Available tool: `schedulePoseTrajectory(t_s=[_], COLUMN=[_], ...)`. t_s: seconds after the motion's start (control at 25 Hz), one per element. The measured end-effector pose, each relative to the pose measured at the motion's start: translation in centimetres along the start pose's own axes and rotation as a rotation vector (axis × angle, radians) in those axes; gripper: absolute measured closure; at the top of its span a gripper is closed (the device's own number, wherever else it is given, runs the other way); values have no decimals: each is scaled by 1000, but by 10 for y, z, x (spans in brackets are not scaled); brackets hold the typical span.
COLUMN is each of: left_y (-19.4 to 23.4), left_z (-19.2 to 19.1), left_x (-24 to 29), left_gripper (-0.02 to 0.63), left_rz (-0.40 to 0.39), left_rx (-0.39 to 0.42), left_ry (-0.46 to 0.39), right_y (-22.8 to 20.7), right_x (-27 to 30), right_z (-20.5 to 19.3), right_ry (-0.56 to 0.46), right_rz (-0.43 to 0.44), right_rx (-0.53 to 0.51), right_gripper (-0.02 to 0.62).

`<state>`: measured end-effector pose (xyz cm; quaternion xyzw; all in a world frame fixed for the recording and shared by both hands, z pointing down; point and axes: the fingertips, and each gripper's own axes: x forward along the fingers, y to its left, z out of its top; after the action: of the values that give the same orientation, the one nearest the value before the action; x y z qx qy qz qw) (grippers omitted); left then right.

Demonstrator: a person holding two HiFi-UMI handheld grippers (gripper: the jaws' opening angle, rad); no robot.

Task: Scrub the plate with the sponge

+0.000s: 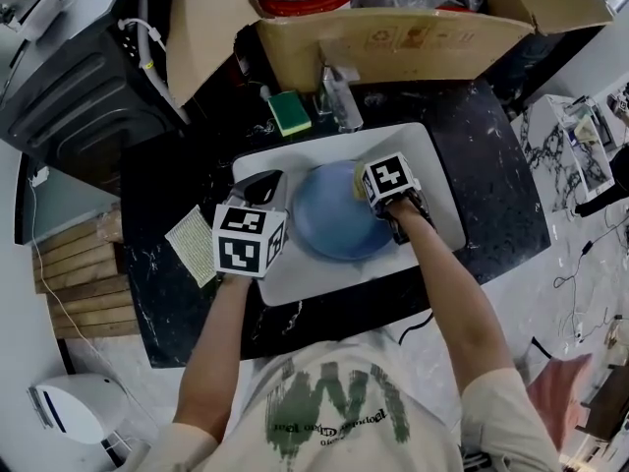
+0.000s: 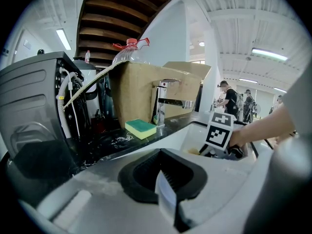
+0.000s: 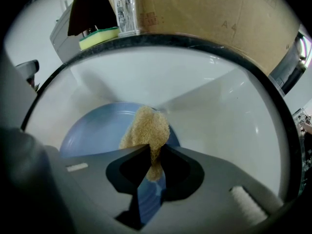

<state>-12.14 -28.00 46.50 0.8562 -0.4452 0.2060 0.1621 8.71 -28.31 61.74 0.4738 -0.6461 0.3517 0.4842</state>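
A blue plate (image 1: 339,219) lies in the white sink (image 1: 437,190). My left gripper (image 1: 283,200) is shut on the plate's left rim; in the left gripper view that rim (image 2: 167,199) shows edge-on between the jaws of the left gripper (image 2: 168,189). My right gripper (image 1: 362,187) is shut on a tan sponge (image 1: 358,182) over the plate's upper right part. In the right gripper view the tan sponge (image 3: 146,133) sticks out past the right gripper (image 3: 152,162) and rests on the blue plate (image 3: 90,130).
A green and yellow sponge (image 1: 290,112) lies on the black counter behind the sink, beside the faucet (image 1: 341,96). A cardboard box (image 1: 393,37) stands behind them. A pale mesh cloth (image 1: 195,246) lies on the counter left of the sink.
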Motion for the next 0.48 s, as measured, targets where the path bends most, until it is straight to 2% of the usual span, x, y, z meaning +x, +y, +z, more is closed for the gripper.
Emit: schedulePoseTrajectory(t_s=[0.24,0.48], left_y=[-2,-4], left_z=[1,0], left_x=[0,2], left_gripper=[603,603], left_rz=[1,3], left_rx=[2,1], left_ry=[-2,4], right_y=[34,80], right_x=[-22,-40], right_z=[22,36], right_ry=[-92,-124], right_rz=[103,222], right_rx=[-102,-193], right_gripper=[532,532])
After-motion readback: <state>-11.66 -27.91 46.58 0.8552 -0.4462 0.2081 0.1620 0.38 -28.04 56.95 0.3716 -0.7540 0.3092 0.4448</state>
